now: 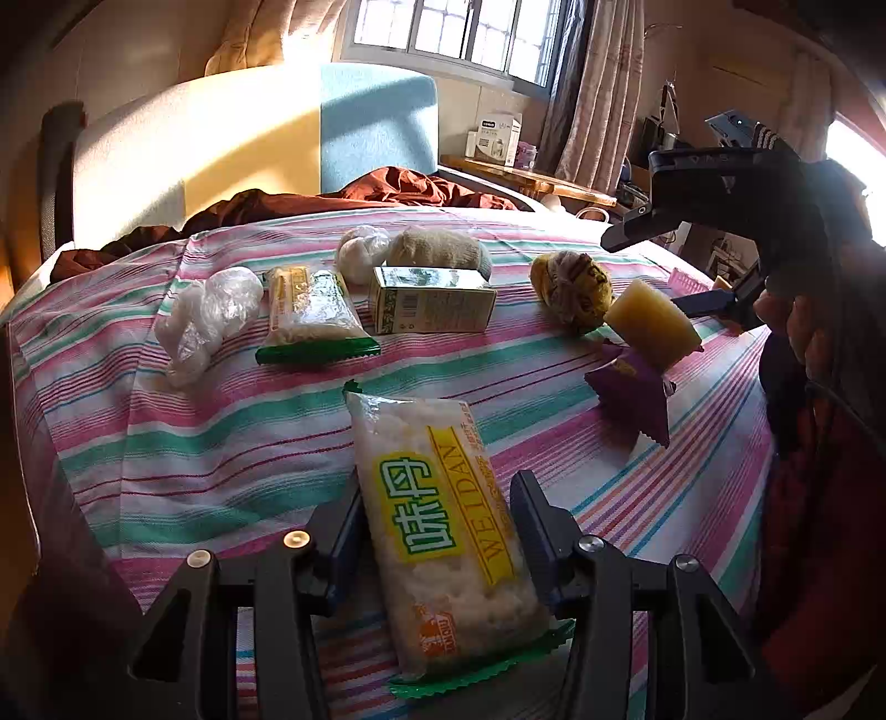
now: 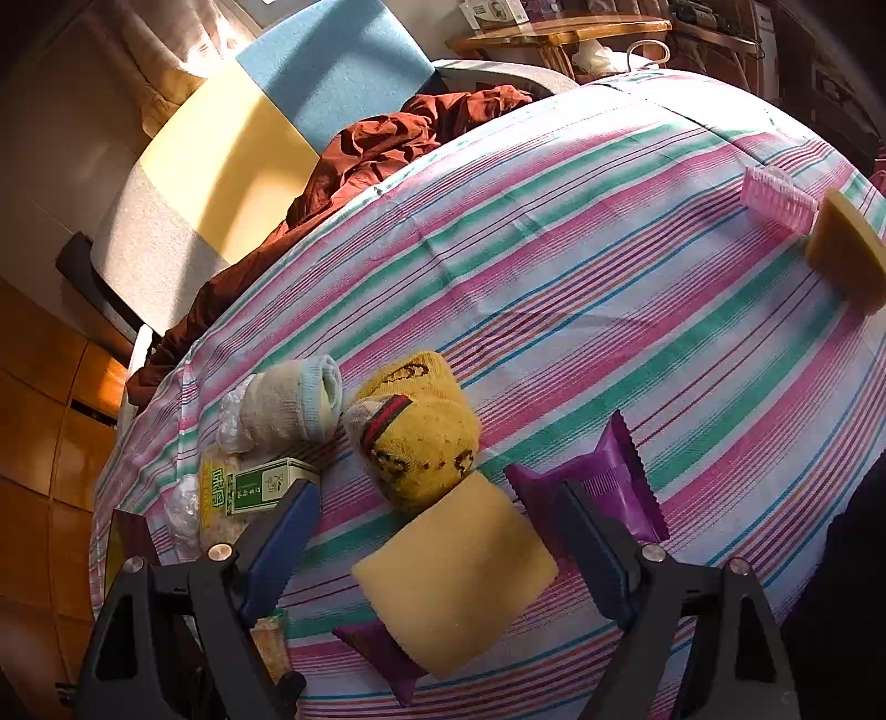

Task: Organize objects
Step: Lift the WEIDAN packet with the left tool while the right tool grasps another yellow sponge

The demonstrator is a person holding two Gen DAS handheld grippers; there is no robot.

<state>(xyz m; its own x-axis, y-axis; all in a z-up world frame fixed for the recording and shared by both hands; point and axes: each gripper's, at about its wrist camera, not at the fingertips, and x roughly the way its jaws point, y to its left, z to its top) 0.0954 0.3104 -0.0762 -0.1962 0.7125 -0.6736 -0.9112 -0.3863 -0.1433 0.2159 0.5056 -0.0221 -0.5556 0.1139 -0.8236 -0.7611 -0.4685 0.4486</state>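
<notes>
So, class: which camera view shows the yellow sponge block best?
The right wrist view: the yellow sponge block fills the foreground between open jaws, lying across a purple packet. The left wrist view shows it smaller, at an angle, far off at the right.

We note striped sheet (image 1: 232, 443) across bed; rust-brown blanket (image 1: 398, 188) bunched at 12 o'clock; blue-yellow headboard (image 1: 249, 127) behind it; barred window (image 1: 459, 33), curtains (image 1: 598, 94), wooden side table (image 1: 531, 180) at 1 o'clock.
</notes>
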